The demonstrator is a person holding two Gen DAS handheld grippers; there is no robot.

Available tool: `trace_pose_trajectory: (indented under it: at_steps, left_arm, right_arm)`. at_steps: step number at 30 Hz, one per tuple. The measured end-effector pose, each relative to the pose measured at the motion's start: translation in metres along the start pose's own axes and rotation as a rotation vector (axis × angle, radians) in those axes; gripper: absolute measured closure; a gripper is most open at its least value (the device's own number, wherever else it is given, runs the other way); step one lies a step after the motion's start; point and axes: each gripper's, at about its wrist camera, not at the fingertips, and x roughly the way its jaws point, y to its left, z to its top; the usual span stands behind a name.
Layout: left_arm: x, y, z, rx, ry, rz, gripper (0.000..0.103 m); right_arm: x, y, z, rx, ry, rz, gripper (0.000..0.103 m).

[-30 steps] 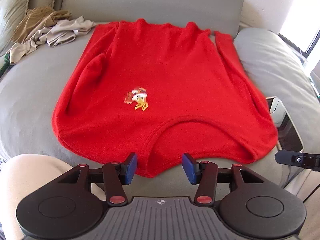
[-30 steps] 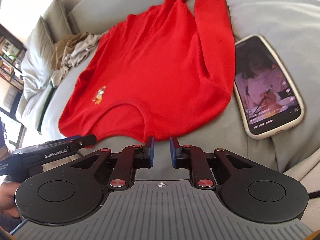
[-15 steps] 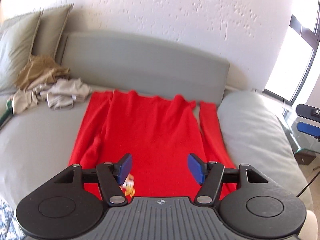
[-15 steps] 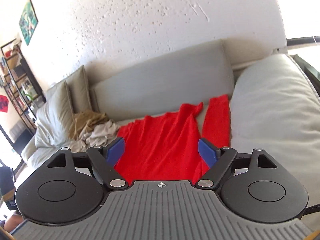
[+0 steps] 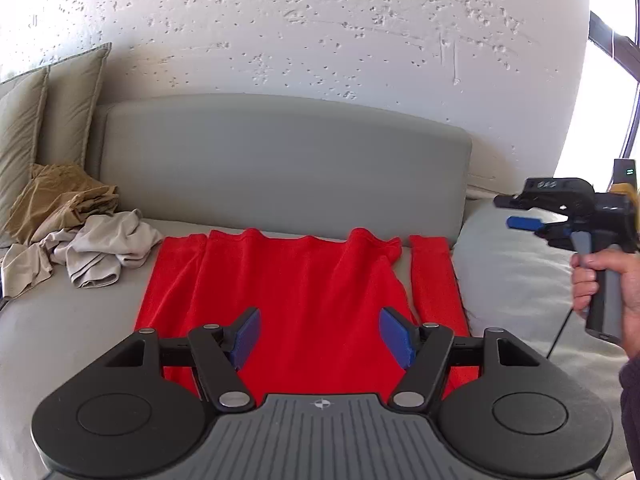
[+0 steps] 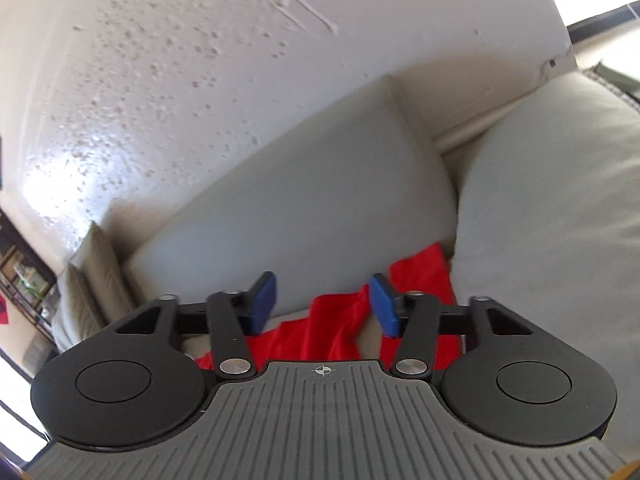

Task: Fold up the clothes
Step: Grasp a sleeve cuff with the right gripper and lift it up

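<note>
Cushions of olive-green fabric (image 5: 44, 116) lean upright at the far left of the grey upholstered sofa (image 5: 280, 160), against the white textured wall (image 5: 320, 32). Just in front of them a crumpled tan garment (image 5: 60, 196) lies on the seat, with a rumpled beige garment (image 5: 96, 252) touching its lower edge. Beside that heap, the red long-sleeved fleece top (image 5: 304, 288) lies spread flat on the seat, its far edge close to the backrest and one sleeve (image 5: 434, 280) stretched straight along its right side, next to a plump grey seat cushion (image 5: 516, 264). The left claw (image 5: 320, 334) hangs above the near part of the top, its blue pads (image 5: 246, 334) wide apart and holding nothing. Further right, a person's hand (image 5: 608, 284) grips the handle of the right claw (image 6: 322, 306), raised in the air over the grey cushion. In the right wrist view that claw is likewise spread open and empty, tilted, with the far part of the red top visible between and below its pads.
</note>
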Motion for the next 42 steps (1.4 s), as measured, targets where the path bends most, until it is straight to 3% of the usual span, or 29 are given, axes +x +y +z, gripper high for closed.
trace_pose_trajectory:
  at_steps: [3,7,13,16,17,20,27,34,39,42]
  left_arm:
    - [0.028,-0.005,0.001,0.0,-0.001,-0.017,0.037]
    - [0.069,-0.003,-0.004,-0.05,0.042,-0.046,0.037]
    - [0.104,0.007,-0.018,-0.066,0.09,-0.053,0.037]
    - [0.112,0.012,-0.022,-0.092,0.108,-0.061,0.038]
    - [0.112,0.013,-0.022,-0.093,0.11,-0.062,0.038]
    - [0.106,0.012,-0.02,-0.086,0.101,-0.058,0.038]
    - [0.049,-0.002,-0.005,-0.084,0.02,-0.091,0.038]
    - [-0.025,-0.029,0.003,-0.083,-0.062,-0.175,0.038]
    - [-0.055,-0.051,0.001,-0.089,-0.07,-0.249,0.037]
    - [-0.053,-0.064,-0.005,-0.088,-0.031,-0.293,0.037]
  right_arm:
    - [0.064,-0.025,0.007,-0.017,0.094,-0.073,0.064]
    - [0.136,-0.043,0.012,-0.111,0.166,-0.231,0.062]
    - [0.206,-0.067,0.021,-0.166,0.183,-0.287,0.063]
    - [0.23,-0.069,0.018,-0.218,0.199,-0.294,0.074]
    - [0.236,-0.067,0.014,-0.252,0.205,-0.306,0.082]
    - [0.235,-0.058,0.005,-0.306,0.158,-0.344,0.097]
    - [0.138,-0.026,0.025,-0.253,-0.112,-0.406,0.1]
    - [-0.015,0.007,0.063,-0.246,-0.321,-0.412,0.1]
    - [-0.105,0.029,0.081,-0.28,-0.436,-0.437,0.1]
    - [-0.117,0.014,0.083,-0.276,-0.435,-0.471,0.1]
